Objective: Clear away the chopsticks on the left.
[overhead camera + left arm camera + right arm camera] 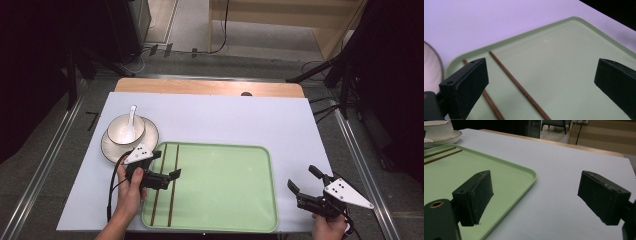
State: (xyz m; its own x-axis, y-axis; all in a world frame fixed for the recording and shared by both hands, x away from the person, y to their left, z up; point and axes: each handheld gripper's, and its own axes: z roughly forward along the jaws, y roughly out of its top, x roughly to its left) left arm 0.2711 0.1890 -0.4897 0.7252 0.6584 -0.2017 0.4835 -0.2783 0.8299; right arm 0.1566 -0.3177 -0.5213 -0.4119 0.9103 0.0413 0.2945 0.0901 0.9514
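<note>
two chopsticks (165, 184) in green tray (230, 200), one spoon (131, 118) in bowl (125, 131) on saucer (150, 137), left gripper (167, 169) wide empty, right gripper (304, 181) wide empty

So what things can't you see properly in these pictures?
- Chopsticks: in the high view the left gripper covers their middle; in the left gripper view its jaw hides part of one, and the bottom edge cuts both off.
- Bowl: its inside is too small to check for food in the high view.
- Plate: cut off by the left edge in the left gripper view.
</note>
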